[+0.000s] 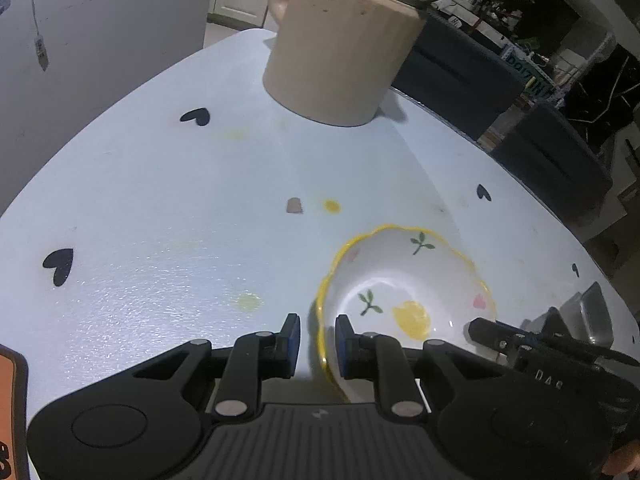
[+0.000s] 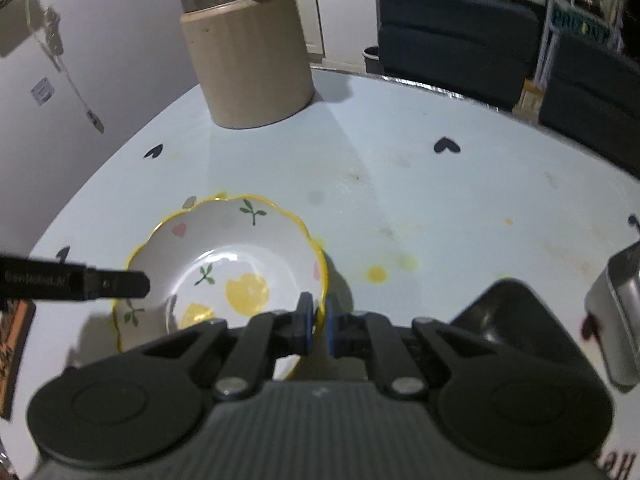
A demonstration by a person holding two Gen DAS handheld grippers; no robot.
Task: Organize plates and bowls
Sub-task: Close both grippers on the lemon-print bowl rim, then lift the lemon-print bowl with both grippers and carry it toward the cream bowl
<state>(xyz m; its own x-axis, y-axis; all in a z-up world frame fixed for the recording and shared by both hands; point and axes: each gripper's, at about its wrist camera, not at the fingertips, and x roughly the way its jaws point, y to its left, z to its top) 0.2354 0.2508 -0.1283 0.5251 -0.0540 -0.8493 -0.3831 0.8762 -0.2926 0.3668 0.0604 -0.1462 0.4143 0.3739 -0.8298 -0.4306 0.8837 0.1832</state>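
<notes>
My right claw [image 2: 317,322] pinches the near rim of the bowl [image 2: 224,264], one pad inside the scalloped yellow edge and one outside; my left claw [image 1: 317,338] straddles the opposite rim, its pads narrowly parted with the edge between them, and whether they press on it I cannot tell. The bowl sits low on the pale counter [image 1: 160,200], close in front of both claws and well apart from the beige jar [image 1: 344,52] at the far side. To do this step well I judge both grips should be seated evenly on the rim before any lift — a one-sided pull would tip the bowl. The right wrist view shows the whole bowl interior and the left claw's finger reaching in from the side; the left wrist view alone shows the gap at the left pads — and a metal tray [image 1: 592,316] just beyond my right claw.
</notes>
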